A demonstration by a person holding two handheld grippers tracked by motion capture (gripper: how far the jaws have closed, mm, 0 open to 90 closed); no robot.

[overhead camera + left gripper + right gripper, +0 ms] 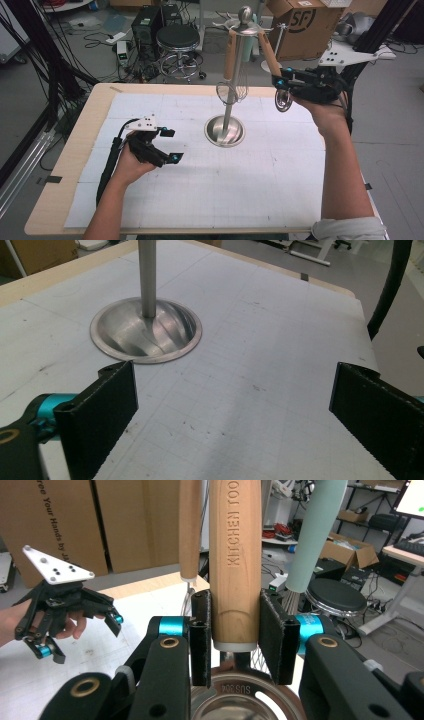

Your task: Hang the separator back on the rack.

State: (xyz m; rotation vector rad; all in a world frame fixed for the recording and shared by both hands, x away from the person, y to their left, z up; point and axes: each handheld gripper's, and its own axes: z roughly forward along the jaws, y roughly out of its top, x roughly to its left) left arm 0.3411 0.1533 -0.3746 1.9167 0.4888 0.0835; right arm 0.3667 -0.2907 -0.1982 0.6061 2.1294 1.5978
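A steel utensil stand (233,75) rises from a round dished base (214,134) at the back middle of the table. From its top hang a whisk (231,89) with a wooden handle, a mint-green handle (315,530), and a wooden-handled steel utensil (270,56). My right gripper (280,83) is shut on the lower end of that tilted handle (235,555), stamped "KITCHEN TOO"; its round steel head (240,702) hangs just below the jaws. My left gripper (168,145) is open and empty, low over the mat left of the base (146,330). In its own view the left gripper (235,410) has nothing between its jaws.
A white gridded mat (210,190) covers the wooden table (55,200). Behind the table stand a black stool (177,37), a cardboard box (305,22) and cables on the floor. Black frame posts (55,75) flank the left side.
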